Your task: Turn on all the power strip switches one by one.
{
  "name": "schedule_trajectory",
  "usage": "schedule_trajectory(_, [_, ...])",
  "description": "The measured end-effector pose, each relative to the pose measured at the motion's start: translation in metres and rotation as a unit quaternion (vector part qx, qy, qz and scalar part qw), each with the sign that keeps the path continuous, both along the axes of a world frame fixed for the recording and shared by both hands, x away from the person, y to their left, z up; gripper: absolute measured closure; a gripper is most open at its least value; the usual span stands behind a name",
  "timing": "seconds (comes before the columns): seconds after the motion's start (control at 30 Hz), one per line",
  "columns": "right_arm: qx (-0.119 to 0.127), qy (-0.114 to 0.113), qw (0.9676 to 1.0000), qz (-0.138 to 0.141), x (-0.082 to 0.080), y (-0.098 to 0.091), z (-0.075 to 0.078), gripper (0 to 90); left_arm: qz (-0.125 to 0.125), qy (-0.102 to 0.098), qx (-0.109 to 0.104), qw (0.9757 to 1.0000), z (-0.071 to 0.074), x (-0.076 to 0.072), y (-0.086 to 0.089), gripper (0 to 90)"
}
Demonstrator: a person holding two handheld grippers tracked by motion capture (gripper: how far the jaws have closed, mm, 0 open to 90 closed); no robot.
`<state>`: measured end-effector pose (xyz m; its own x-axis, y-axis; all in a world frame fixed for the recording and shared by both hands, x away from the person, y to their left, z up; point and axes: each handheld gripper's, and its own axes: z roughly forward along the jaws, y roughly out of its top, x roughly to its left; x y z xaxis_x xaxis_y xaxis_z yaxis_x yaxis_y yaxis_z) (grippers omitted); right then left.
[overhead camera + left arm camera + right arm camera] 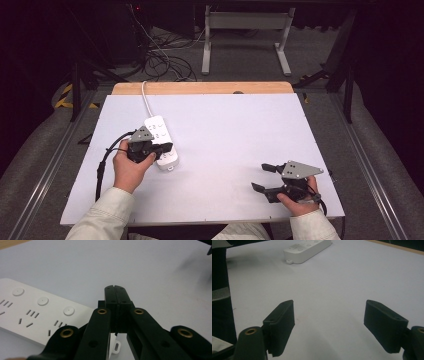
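Note:
A white power strip [161, 132] lies on the left half of the white table [225, 130], and its white cable [146, 97] runs to the far edge. My left gripper [167, 148] is shut with nothing between its jaws and hovers over the strip's near end. In the left gripper view the shut tips [115, 288] point past the strip [37, 312], whose sockets and round buttons face up. My right gripper [260, 176] rests open at the front right. In the right gripper view its jaws [329, 312] stand wide apart over bare table, with the strip [308, 247] far off.
A wooden strip [200, 88] borders the table's far edge. Beyond it on the floor are tangled cables [160, 57] and a grey metal stand [245, 35]. Black cables trail from both grippers toward the table's front edge.

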<state>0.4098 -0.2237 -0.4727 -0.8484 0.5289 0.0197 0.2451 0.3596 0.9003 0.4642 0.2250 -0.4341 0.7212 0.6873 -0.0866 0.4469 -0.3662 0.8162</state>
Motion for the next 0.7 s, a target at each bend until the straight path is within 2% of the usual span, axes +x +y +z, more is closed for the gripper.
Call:
schedule_trajectory(0.07, [0.001, 0.0, 1.0, 0.001, 0.0, 0.0, 0.0, 25.2, 0.002, 0.005, 0.006, 1.0, -0.003, 0.002, -0.001, 90.0])
schedule_trajectory(0.1, [0.002, 0.001, 1.0, 0.001, 0.0, 0.0, 0.0, 25.1, 0.007, 0.006, 0.015, 0.9998, -0.006, 0.005, -0.002, 90.0])
schedule_trajectory(0.17, [0.003, 0.001, 1.0, 0.001, 0.0, 0.0, 0.0, 25.1, 0.006, 0.008, 0.016, 0.9998, -0.007, 0.006, -0.002, 90.0])
schedule_trajectory(0.2, [0.003, 0.001, 1.0, 0.001, 0.001, 0.0, 0.0, 25.1, 0.011, 0.008, 0.029, 0.9995, -0.01, 0.009, -0.002, 90.0])
schedule_trajectory(0.37, [0.005, 0.004, 1.0, 0.002, 0.001, 0.0, -0.001, 25.0, 0.012, 0.018, 0.033, 0.9992, -0.015, 0.012, -0.004, 89.9])
schedule_trajectory(0.4, [0.005, 0.004, 1.0, 0.002, 0.001, 0.0, -0.001, 24.9, 0.012, 0.018, 0.04, 0.9989, -0.017, 0.014, -0.005, 90.0])
schedule_trajectory(0.5, [0.004, 0.006, 1.0, 0.003, 0.001, 0.0, -0.001, 24.8, 0.01, 0.023, 0.044, 0.9987, -0.019, 0.015, -0.005, 90.0])
schedule_trajectory(0.53, [0.004, 0.006, 1.0, 0.004, 0.001, 0.0, -0.001, 24.8, 0.011, 0.027, 0.049, 0.9984, -0.02, 0.016, -0.005, 90.0])
schedule_trajectory(0.57, [0.004, 0.006, 1.0, 0.004, 0.001, 0.0, -0.001, 24.7, 0.012, 0.022, 0.059, 0.9979, -0.02, 0.017, -0.004, 90.0])
schedule_trajectory(0.67, [0.003, 0.007, 1.0, 0.005, 0.002, 0.0, -0.002, 24.6, 0.009, 0.029, 0.057, 0.9979, -0.022, 0.017, -0.005, 90.0])
schedule_trajectory(0.7, [0.003, 0.008, 1.0, 0.005, 0.002, 0.0, -0.002, 24.6, 0.008, 0.028, 0.065, 0.9975, -0.022, 0.017, -0.006, 90.0])
